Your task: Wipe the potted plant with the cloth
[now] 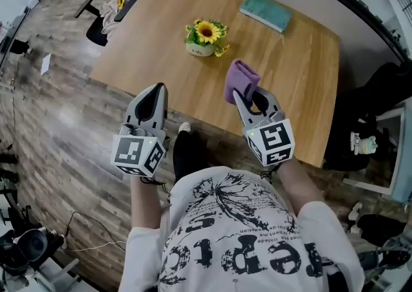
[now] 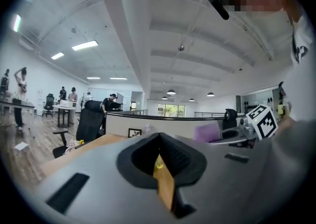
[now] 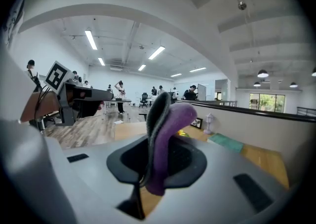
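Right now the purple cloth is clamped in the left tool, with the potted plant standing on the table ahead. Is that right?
No. The cloth is clamped in the right tool, as the right gripper view shows; the left tool is shut on nothing. The potted plant does stand on the table ahead.

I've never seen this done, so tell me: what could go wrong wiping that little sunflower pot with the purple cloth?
The potted plant looks small and stands free on the table, so a firm wipe might tip it; the left gripper is shut and empty, not steadying it. Most of the purple cloth sticks out past the fingers of the right gripper, so it could snag petals or slip loose.
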The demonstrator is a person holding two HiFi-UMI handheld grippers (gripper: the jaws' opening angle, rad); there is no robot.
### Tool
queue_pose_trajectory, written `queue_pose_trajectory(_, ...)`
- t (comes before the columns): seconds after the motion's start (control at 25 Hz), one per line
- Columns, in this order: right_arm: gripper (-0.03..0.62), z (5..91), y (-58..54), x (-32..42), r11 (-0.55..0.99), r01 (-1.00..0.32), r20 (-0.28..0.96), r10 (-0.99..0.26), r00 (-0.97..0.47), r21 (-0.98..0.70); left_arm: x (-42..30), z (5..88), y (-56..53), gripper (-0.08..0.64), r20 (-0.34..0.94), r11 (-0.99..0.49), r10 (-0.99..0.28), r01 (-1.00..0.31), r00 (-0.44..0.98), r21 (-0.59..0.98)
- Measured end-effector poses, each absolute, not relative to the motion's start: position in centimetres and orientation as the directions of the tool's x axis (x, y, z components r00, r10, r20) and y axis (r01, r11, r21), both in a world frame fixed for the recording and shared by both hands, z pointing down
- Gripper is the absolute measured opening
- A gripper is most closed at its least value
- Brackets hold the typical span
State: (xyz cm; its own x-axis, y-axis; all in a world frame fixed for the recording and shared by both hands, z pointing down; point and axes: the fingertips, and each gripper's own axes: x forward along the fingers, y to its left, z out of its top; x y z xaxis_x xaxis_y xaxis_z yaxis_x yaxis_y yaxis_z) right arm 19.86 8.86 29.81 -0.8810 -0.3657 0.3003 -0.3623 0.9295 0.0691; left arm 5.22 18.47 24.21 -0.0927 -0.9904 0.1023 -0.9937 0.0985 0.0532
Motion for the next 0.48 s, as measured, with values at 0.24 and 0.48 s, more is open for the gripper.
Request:
queue_pose_trajectory(0.24, 0.069, 31.8, 2.1, 15.6, 0.799, -0.6, 0.384, -0.569, -0.727, 0.046, -0.2, 25.0, 8.4, 0.003, 0.174, -0.128, -0.976, -0.992, 0.128, 0.016)
queue_pose_trajectory(0.48, 0.071, 31.9, -2.4, 11.5, 0.731, -0.678, 0.391, -0.648, -0.653, 0.078, -3.7, 26.1, 2.5, 0.003, 0.214, -0.283, -0.938, -0.959, 0.273, -0.014)
